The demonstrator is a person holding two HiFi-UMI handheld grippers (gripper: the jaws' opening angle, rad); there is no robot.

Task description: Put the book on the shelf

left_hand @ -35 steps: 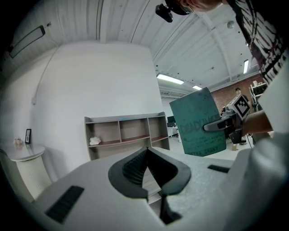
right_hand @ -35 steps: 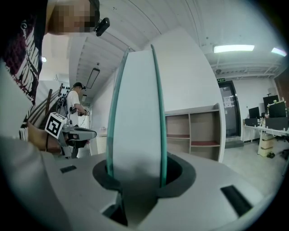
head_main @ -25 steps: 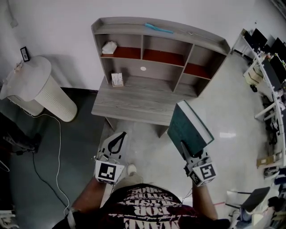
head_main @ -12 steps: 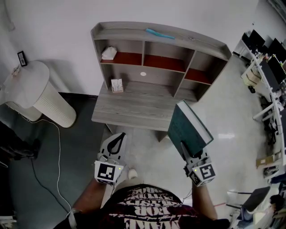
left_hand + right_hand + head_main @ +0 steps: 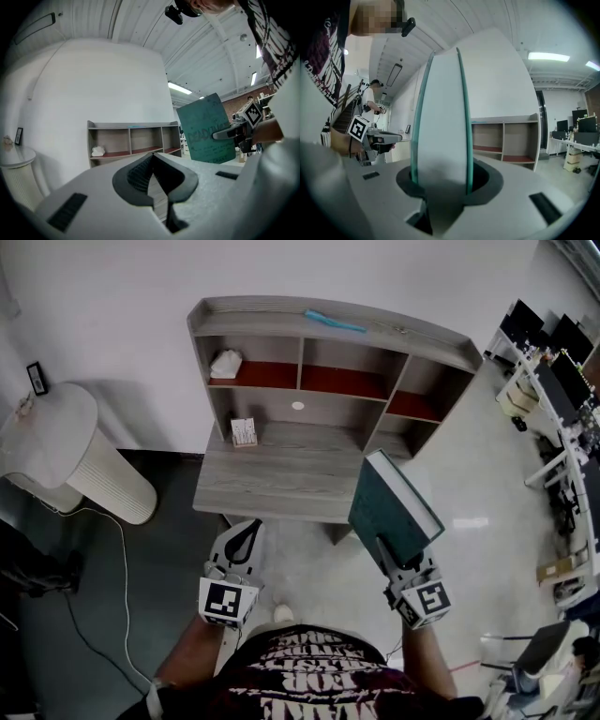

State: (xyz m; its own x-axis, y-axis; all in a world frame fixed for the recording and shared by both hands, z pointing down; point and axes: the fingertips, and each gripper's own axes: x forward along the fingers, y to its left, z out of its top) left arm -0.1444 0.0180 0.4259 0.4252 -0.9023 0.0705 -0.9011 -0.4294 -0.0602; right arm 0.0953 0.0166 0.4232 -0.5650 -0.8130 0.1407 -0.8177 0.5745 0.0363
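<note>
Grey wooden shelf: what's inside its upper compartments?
A white crumpled object sits in the left compartment; the middle and right show only red floors. The grey top board hides their upper back walls.

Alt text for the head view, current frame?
Seen from above, the right gripper clamps a teal book by one edge, held out toward a grey desk topped by a shelf unit. The left gripper is empty, its jaws together.

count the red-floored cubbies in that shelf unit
3, side by side in the upper row: left cubby, with a white object inside; middle cubby; right cubby. None looks hidden.
</note>
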